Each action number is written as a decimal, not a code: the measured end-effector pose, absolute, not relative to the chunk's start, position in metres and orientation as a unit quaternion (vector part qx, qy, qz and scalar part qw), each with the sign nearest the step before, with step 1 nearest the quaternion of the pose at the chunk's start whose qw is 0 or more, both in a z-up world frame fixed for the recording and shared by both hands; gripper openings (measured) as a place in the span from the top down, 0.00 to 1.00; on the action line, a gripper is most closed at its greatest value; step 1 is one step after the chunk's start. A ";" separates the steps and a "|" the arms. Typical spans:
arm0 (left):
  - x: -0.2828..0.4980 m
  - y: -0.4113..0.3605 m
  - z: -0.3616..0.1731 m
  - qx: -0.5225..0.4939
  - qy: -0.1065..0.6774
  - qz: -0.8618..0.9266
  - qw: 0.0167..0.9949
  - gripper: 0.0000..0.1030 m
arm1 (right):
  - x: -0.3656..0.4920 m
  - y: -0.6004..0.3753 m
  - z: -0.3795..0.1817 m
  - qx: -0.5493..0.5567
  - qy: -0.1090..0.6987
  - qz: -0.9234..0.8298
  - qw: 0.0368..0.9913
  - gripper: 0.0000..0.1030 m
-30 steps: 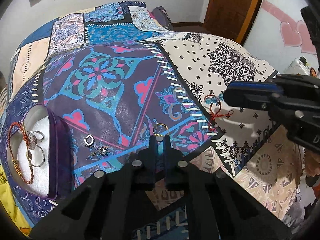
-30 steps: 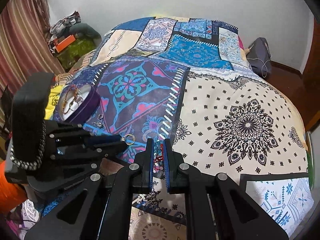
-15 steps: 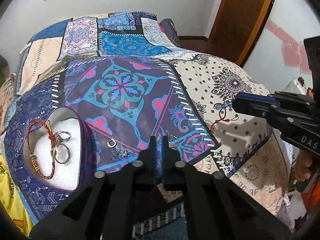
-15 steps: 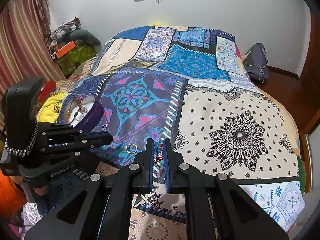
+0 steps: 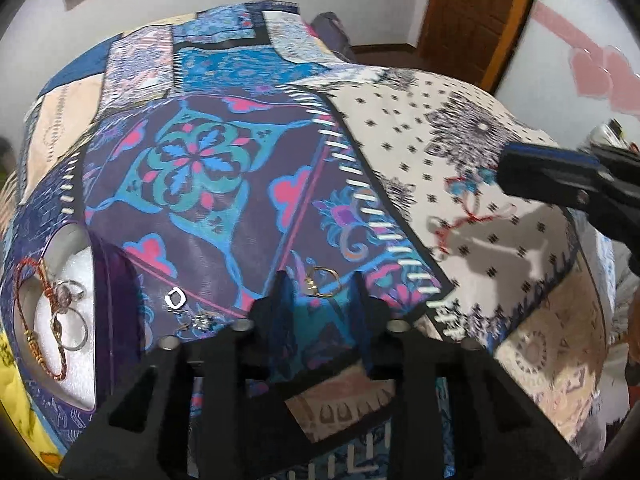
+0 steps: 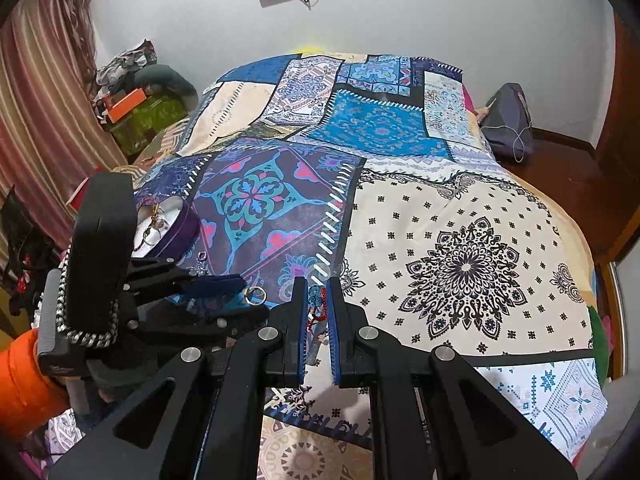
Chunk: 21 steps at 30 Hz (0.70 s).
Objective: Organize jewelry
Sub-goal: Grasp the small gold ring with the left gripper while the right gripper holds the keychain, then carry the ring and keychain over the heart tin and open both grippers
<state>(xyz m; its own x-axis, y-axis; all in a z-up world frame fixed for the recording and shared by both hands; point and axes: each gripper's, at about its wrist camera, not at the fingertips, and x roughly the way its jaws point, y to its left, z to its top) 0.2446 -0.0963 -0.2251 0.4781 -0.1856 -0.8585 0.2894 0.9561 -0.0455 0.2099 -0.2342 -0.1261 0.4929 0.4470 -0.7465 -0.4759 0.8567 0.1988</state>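
A purple heart-shaped box point(image 5: 116, 312) with white lining sits on the bedspread at the left; it holds an orange cord bracelet point(image 5: 24, 320) and silver rings point(image 5: 72, 326). A gold ring point(image 5: 322, 280) lies on the cloth just ahead of my left gripper point(image 5: 318, 284), which is open around it. A small silver piece point(image 5: 176, 298) and a sparkly piece point(image 5: 200, 322) lie between ring and box. A red cord bracelet with blue beads point(image 5: 468, 208) lies at the right. My right gripper point(image 6: 318, 292) is slightly open over that bracelet point(image 6: 316, 300), empty.
The patchwork bedspread point(image 6: 440, 240) covers the whole bed. A grey bag point(image 6: 508, 124) lies on the floor at the far right, a wooden door point(image 5: 472, 12) behind. Clutter and a striped curtain point(image 6: 36, 120) stand to the left of the bed.
My left gripper has opened and moved down toward the gold ring. My right gripper has stayed over the red cord bracelet, its jaws slightly wider.
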 end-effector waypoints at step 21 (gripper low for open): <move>0.215 -0.061 -0.162 0.037 0.414 -0.117 0.902 0.93 | 0.212 -0.219 -0.109 -0.016 0.410 0.279 0.868 0.92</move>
